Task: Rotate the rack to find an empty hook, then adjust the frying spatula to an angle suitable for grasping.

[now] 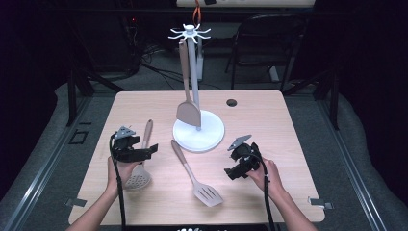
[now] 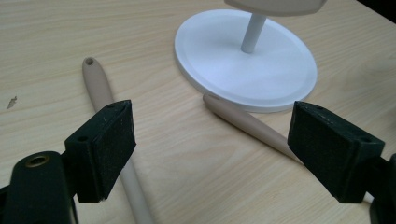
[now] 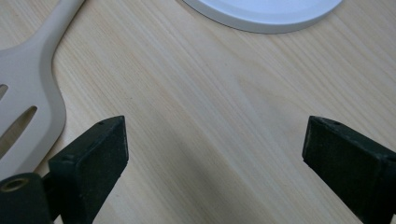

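Observation:
A white utensil stand (image 1: 198, 131) rises mid-table, and a beige spatula (image 1: 186, 108) hangs from its top hooks. A beige skimmer (image 1: 139, 175) lies at the left, its handle (image 2: 98, 86) running under my left gripper's left jaw. A beige slotted turner (image 1: 195, 175) lies in front of the stand; its handle tip (image 2: 243, 122) nearly touches the base (image 2: 215, 60). My left gripper (image 1: 151, 150) (image 2: 212, 135) hovers low over the skimmer, open, with bare wood between the jaws. My right gripper (image 1: 232, 172) (image 3: 215, 149) is open over bare table, right of the turner's head (image 3: 28, 88).
The wooden table (image 1: 269, 120) has a small round hole (image 1: 232, 102) at the back right of the stand. A dark chair (image 1: 269, 43) and cables stand beyond the far edge. Bare wood lies to the right of the right gripper.

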A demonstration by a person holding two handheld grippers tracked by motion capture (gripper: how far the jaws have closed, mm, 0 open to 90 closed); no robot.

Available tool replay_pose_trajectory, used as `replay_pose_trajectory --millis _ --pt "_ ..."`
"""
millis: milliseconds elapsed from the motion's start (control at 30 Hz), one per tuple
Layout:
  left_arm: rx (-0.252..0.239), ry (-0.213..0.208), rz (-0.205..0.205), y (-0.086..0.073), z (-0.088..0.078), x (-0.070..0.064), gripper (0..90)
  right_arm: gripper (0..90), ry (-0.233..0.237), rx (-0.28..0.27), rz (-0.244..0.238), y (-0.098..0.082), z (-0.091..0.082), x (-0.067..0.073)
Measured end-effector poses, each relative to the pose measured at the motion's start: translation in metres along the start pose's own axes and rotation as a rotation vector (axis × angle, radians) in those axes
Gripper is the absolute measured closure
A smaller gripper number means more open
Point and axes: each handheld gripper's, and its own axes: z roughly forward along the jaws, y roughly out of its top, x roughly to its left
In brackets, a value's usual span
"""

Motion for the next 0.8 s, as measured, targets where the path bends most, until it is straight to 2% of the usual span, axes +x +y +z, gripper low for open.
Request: replay_pose_trajectory --millis 200,300,433,533,633,800 --pt "0.012 -0.001 -0.014 -0.003 0.003 0.002 13.1 6.6 0.004 -0.005 0.013 0.001 0.001 0.001" --pt "0.015 0.004 -0.02 -0.003 0.004 0.002 11.2 9.7 -0.018 0.013 0.013 0.005 -0.003 0.003" --pt "0.027 -0.001 -0.03 -0.004 0.005 0.002 10.0 16.0 0.009 -0.033 0.024 0.009 -0.013 0.007" --pt "0.04 -0.005 -0.025 -0.004 0.007 0.002 9.7 31.6 0.03 -0.038 0.036 0.009 -0.015 0.011" --pt "0.049 0.001 -0.016 -0.004 0.009 0.0 10.0 51.0 0.065 -0.04 0.033 0.009 -0.017 0.017" --pt "0.054 0.004 -0.016 -0.004 0.012 -0.004 10.1 77.2 0.199 -0.038 0.014 0.012 -0.018 0.033"
